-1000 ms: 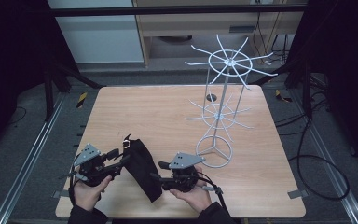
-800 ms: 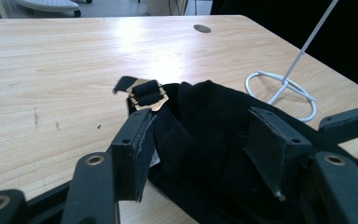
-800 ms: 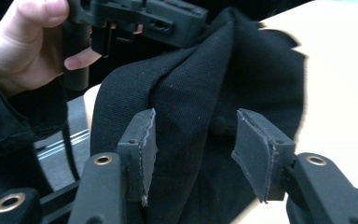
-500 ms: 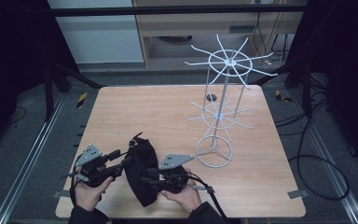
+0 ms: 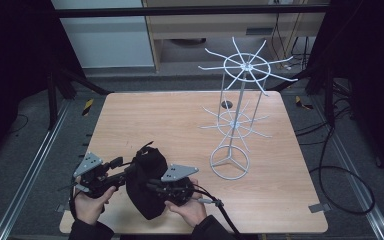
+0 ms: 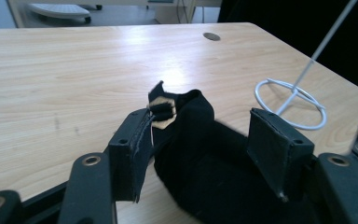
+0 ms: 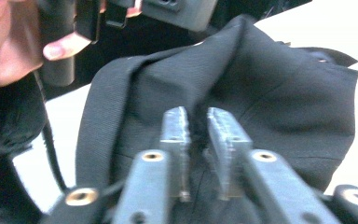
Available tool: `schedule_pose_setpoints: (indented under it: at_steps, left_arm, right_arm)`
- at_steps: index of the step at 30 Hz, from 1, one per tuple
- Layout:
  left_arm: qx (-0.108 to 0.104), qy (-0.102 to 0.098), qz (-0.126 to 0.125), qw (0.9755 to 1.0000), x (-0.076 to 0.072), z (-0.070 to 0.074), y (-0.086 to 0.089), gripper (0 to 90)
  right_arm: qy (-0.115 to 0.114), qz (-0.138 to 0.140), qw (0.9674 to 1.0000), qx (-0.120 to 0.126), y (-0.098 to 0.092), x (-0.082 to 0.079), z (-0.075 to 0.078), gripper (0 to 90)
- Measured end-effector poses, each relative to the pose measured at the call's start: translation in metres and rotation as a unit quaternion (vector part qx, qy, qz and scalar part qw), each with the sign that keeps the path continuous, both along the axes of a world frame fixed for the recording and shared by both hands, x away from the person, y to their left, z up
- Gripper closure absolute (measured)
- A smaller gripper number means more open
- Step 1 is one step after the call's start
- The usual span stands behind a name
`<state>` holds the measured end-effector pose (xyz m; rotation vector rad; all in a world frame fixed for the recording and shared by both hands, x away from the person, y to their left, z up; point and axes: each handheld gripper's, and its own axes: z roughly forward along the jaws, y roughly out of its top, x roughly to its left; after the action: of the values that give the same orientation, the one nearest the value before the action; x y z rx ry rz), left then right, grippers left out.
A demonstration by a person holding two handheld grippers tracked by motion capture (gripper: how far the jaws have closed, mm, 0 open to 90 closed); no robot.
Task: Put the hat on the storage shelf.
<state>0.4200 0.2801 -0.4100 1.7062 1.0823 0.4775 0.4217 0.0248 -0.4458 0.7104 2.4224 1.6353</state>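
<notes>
Fabric of a black cloth bag (image 7: 261, 93) is pinched between the nearly pressed-together jaws of the right hand-held gripper (image 7: 196, 140), seemingly so the bag is steadied at the bench's (image 5: 180, 120) near edge; the left hand-held gripper (image 6: 209, 140) is spread, one jaw beside a tan tag (image 6: 161, 109), apparently for a second hold. That tag is revealed by the left gripper view; the white wire rack (image 5: 237, 120), well apart, is seen whole from the high view.

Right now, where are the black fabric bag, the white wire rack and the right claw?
Black fabric bag (image 5: 147, 197): high view, lower body.
White wire rack (image 5: 229, 175): high view, base ring.
Right claw (image 7: 197, 133): right gripper view, between fingertips.
</notes>
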Motion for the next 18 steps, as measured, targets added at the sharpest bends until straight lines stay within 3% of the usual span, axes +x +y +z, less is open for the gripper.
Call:
schedule_pose_setpoints:
  at_steps: [5, 7, 11, 15, 18]
  left_arm:
    - [0.009, 0.018, 0.024, 0.9995, 0.005, -0.007, 0.013, 40.3]
    - [0.027, 0.022, 0.043, 0.9985, 0.007, -0.009, 0.019, 40.0]
    - [0.034, 0.037, 0.058, 0.9971, 0.009, -0.013, 0.031, 40.9]
    - [0.050, 0.045, 0.061, 0.9959, 0.008, -0.016, 0.038, 40.6]
    - [0.064, 0.049, 0.043, 0.9958, 0.003, -0.019, 0.037, 40.6]
  right_arm:
    - [-0.011, -0.021, 0.9997, 0.000, -0.002, 0.002, 0.001, 64.0]
    - [-0.017, -0.035, 0.9992, -0.002, -0.009, 0.003, 0.002, 62.1]
    - [-0.026, -0.060, 0.9978, -0.013, -0.031, 0.005, 0.004, 58.9]
    - [-0.042, -0.091, 0.9944, -0.033, -0.058, 0.004, 0.005, 55.1]
    - [-0.048, -0.110, 0.9920, -0.040, -0.077, 0.002, 0.005, 52.7]
